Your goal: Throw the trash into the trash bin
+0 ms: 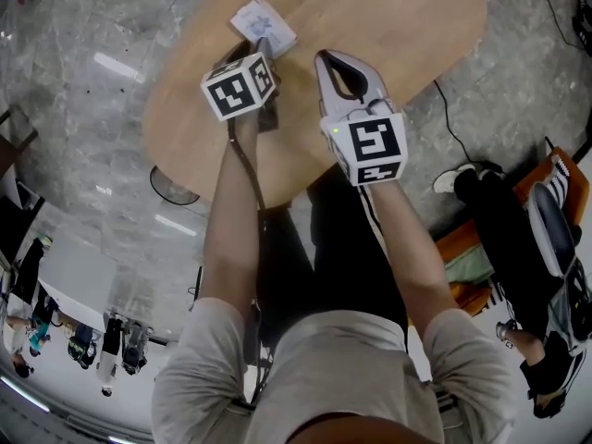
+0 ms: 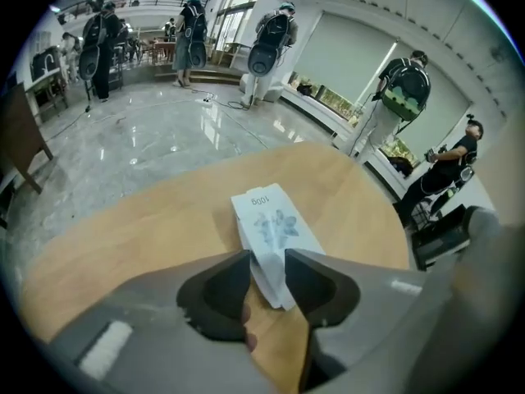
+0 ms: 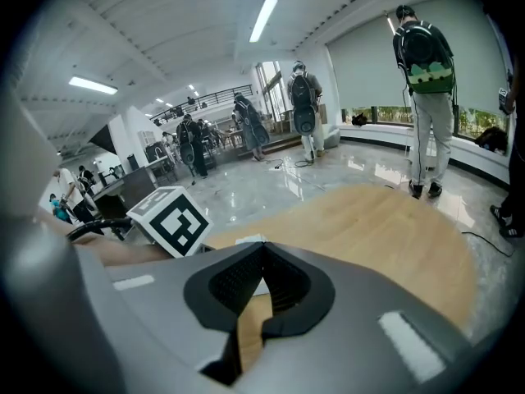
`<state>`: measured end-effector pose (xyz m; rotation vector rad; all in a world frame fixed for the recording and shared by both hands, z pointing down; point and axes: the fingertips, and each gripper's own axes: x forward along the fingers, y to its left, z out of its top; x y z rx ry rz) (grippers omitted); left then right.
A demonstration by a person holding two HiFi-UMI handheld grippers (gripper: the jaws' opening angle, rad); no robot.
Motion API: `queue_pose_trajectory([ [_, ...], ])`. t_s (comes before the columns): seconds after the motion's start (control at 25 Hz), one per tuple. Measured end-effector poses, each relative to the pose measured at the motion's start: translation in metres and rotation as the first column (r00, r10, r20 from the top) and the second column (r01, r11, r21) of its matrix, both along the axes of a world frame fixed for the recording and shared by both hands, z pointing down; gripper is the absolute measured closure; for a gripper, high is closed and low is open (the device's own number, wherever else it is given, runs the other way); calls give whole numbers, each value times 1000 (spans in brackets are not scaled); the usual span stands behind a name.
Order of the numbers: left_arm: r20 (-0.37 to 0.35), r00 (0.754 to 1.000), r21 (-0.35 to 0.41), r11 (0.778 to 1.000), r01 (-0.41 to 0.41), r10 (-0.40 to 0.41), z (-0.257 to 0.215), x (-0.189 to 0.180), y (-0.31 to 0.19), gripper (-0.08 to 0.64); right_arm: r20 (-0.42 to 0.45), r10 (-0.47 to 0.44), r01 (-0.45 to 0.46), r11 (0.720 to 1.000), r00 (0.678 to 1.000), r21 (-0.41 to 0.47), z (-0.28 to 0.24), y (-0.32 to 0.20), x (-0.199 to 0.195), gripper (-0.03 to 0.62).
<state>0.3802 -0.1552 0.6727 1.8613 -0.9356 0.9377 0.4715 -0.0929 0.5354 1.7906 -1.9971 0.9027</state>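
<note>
Straddling the near end of the white packet [image 2: 273,220], our left gripper [image 2: 267,263] was released: its jaws stood apart, one on each side of the packet, and we could not see either pad pressing on it yet. The packet lay flat on the wooden table [image 1: 398,26], toward the table's far edge and on its left half as the head view showed it. Its printed face was up and its long side ran roughly along the gripper's line.

Our right gripper [image 3: 262,249] was clenched on nothing, its jaws together, and it hung over the near middle of the table, just beside the left one. No trash bin showed around the table in any view, so we could not tell where the packet would have to go.

We judged the step in hand to be the pick-up, and we thought it depended on three things. First, we needed to centre the packet between the pads, so that neither jaw would nudge it across the smooth table top. Second, we needed to get the tips low, close to the table, so they met its edges rather than riding over it. Third, we needed to close slowly, because a slim packet may buckle or pop out. The right gripper was best kept clear of the table's left half.
</note>
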Motion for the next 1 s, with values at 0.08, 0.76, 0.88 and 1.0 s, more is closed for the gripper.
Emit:
queue_pose_trajectory([
  [0.08, 4, 1000, 5, 1000, -10, 10, 4, 2, -3, 419, -2, 0, 0, 1000, 1000, 1, -2, -1, 1, 584],
  [0.76, -82, 995, 121, 992, -45, 55, -21, -17, 11, 525, -26, -76, 76, 997, 997, -11, -4, 14, -39, 584],
  [0.88, -108, 994, 133, 991, -17, 32, -31, -43, 14, 525, -26, -85, 84, 996, 996, -11, -4, 11, -65, 584],
  [1.0, -125, 992, 148, 988, 35, -16, -43, -72, 18, 525, -29, -137, 137, 991, 990, -5, -7, 8, -96, 584],
])
